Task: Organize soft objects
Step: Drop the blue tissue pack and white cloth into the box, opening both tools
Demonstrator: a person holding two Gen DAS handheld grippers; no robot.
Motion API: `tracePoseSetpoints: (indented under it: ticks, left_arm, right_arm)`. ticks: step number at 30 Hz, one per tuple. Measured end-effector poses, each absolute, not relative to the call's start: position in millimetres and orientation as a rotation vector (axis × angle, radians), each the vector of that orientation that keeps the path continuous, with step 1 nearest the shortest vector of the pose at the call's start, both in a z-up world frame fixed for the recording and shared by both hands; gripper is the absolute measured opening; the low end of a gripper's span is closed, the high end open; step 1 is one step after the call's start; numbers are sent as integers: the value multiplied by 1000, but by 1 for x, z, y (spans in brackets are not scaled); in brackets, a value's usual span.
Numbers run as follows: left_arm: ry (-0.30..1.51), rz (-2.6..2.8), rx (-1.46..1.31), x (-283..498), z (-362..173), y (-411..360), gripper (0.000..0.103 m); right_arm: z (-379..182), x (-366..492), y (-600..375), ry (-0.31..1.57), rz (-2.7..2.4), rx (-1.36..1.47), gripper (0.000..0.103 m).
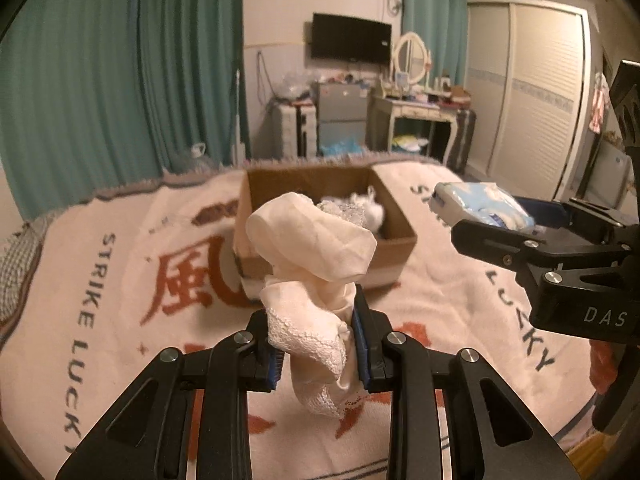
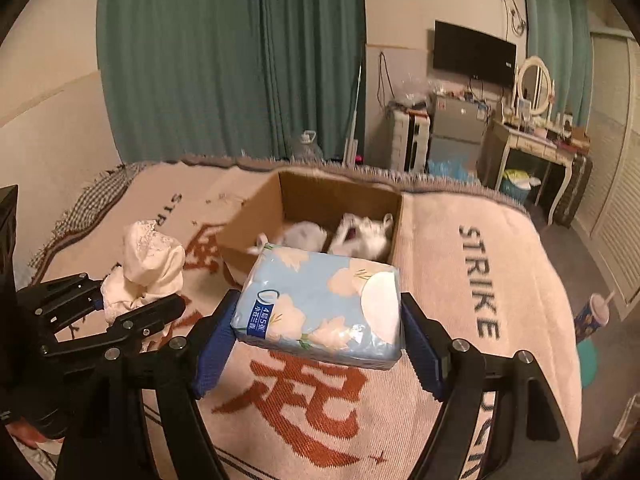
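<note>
Holding both loads above the bed, the left gripper [image 1: 316,344] clenches a cream cloth [image 1: 316,256] and the right gripper [image 2: 320,332] squeezes a tissue pack [image 2: 324,304], probably to drop them into the cardboard box [image 2: 396,216] ahead.

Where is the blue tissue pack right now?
The blue tissue pack is held up between the right gripper's fingers, above the blanket and just in front of the cardboard box.
</note>
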State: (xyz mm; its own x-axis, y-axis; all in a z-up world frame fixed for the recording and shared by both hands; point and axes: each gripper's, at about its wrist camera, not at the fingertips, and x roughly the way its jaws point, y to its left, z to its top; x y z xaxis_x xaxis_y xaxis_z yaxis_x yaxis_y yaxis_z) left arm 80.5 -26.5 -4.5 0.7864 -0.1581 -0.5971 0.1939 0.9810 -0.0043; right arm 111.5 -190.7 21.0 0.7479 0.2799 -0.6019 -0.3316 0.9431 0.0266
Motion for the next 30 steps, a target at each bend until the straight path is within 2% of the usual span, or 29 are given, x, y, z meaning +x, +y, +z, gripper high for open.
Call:
tracePoseSetpoints:
  ticks: [9, 15, 26, 30]
  left_arm:
    - [584, -180, 126, 125, 17, -23, 27]
    - [580, -189, 125, 179, 12, -26, 27]
    - [697, -178, 150, 294, -53, -34, 27]
    - [716, -162, 175, 308, -71, -33, 32]
  right_arm:
    - [65, 155, -173, 575, 359, -101, 76]
    - [70, 212, -161, 552, 369, -114, 76]
    - [0, 336, -157, 644, 363, -37, 76]
    - [-28, 362, -162, 691, 365, 0, 77]
